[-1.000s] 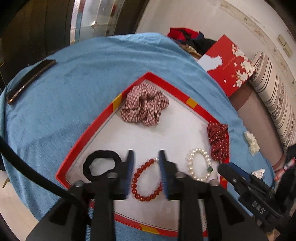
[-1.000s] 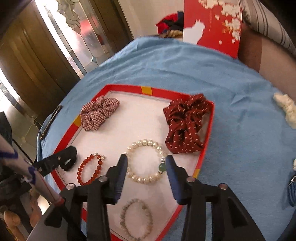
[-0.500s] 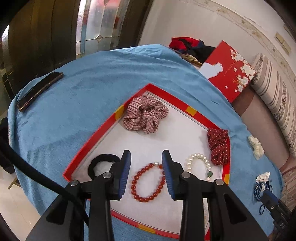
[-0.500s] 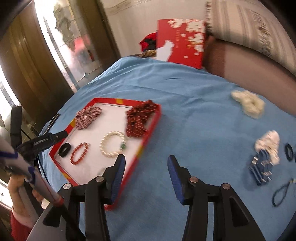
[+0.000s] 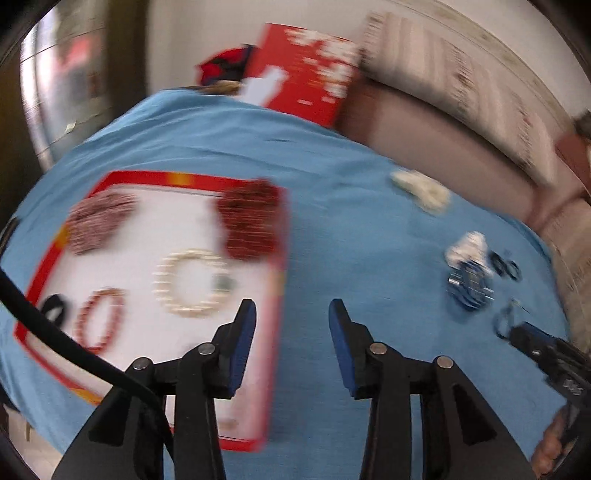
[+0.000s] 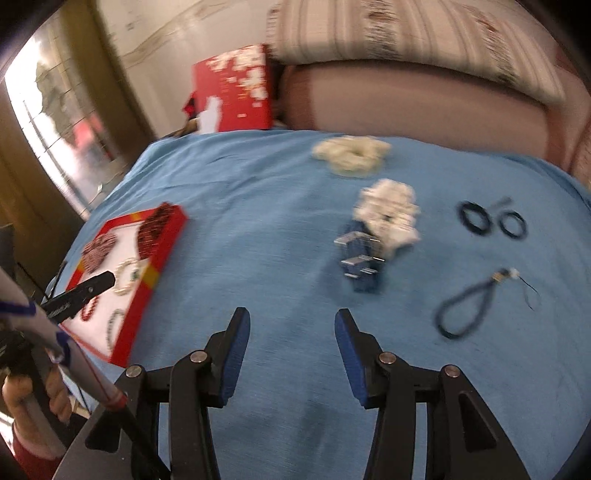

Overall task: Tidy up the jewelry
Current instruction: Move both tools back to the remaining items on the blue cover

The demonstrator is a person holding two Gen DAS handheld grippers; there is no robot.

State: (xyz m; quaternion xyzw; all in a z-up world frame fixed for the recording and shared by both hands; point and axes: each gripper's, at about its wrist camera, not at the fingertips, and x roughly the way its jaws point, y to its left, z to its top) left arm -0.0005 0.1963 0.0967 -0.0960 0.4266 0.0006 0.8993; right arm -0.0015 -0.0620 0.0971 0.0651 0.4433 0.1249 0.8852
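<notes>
Pale wall [image 6: 166, 40], bright window [image 6: 55, 122] at left, striped cushion [image 6: 406, 33] on sofa [image 6: 388, 107].

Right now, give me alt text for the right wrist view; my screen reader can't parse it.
The open, empty right gripper hangs over a blue cloth strewn with a cream scrunchie, a white and blue hair piece, two black hair ties and a dark cord loop. At far left sits the red-rimmed tray, holding scrunchies and bracelets.

Surface [image 6: 258, 206]: matt blue terry-like cloth, slightly napped. Fingers [image 6: 236, 354]: matt black plastic, blue rubbery pads, bright metal pivot pins. Left of fingers, red tray [image 5: 282, 236]: card-like, smooth white floor; pearl bracelet [image 5: 192, 282] glossy. Ahead-right, white scrunchie [image 6: 351, 157]: fluffy cloth.
</notes>
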